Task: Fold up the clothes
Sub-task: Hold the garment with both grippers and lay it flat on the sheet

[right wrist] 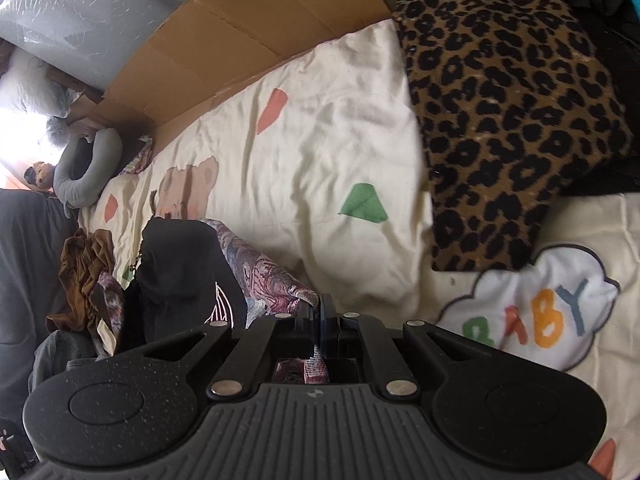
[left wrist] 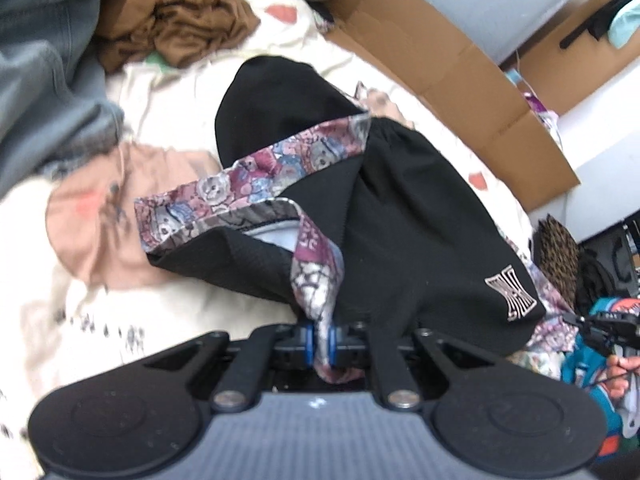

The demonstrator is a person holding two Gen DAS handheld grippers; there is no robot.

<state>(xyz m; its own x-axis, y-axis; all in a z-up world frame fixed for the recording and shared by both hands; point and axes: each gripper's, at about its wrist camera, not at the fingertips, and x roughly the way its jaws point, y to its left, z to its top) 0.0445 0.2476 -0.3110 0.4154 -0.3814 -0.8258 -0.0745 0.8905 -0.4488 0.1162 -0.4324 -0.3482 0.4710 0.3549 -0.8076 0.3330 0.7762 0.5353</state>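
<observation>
Now your left gripper (left wrist: pixel 321 340), jaws clamped on the patterned trim of black shorts (left wrist: pixel 400 216) hanging over the bed (left wrist: pixel 180 92), your right gripper (right wrist: pixel 321 322) pinching another trim edge, leopard-print cloth (right wrist: pixel 508 112) only in right view.

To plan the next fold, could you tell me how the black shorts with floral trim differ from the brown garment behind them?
The black shorts are pinched at the trim by the left gripper and right gripper; the brown garment lies free. The shorts are spread; the brown garment is crumpled. The shorts carry floral trim; the brown garment is plain. Both are on the bedsheet.
</observation>
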